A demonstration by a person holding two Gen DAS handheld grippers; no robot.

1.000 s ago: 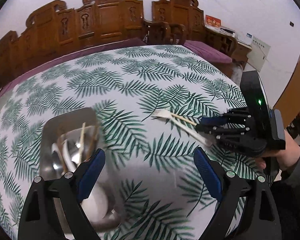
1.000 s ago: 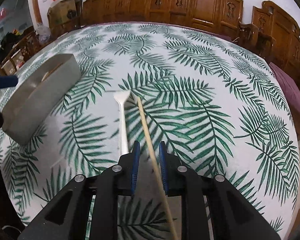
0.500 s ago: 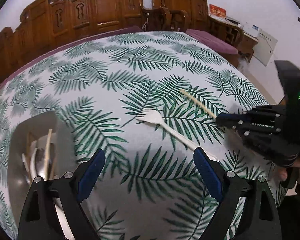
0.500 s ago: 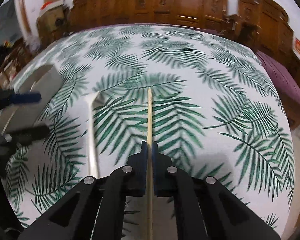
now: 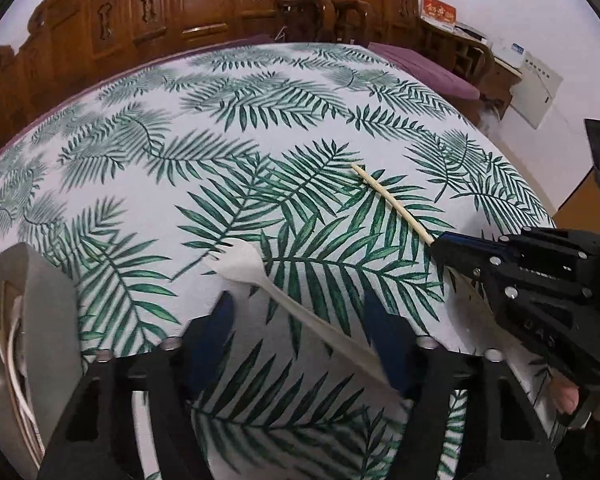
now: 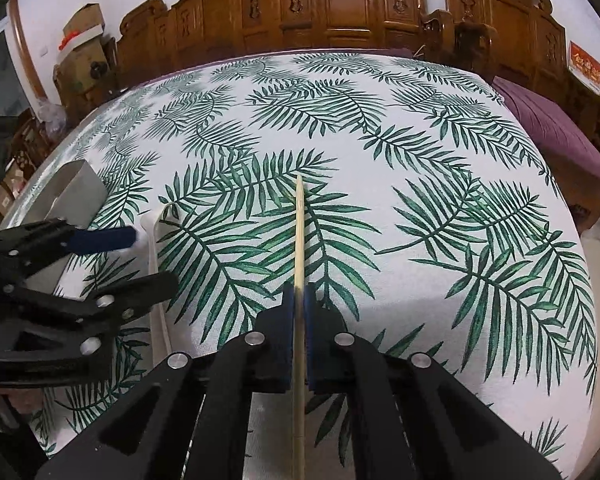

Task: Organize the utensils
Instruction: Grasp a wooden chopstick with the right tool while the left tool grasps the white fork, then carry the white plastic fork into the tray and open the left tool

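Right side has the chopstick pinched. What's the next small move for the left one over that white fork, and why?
Probably finish closing the left hand-held gripper on the white plastic fork. Its jaws have just been closing and now straddle the fork's handle, which lies flat on the tablecloth, but the pads do not look pressed on it yet. The right hand-held gripper already grips the chopstick.

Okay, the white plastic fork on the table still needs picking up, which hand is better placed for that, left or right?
Left. The left gripper is open with the white fork lying between its fingers, which have just been closing. The right gripper is shut on the chopstick.
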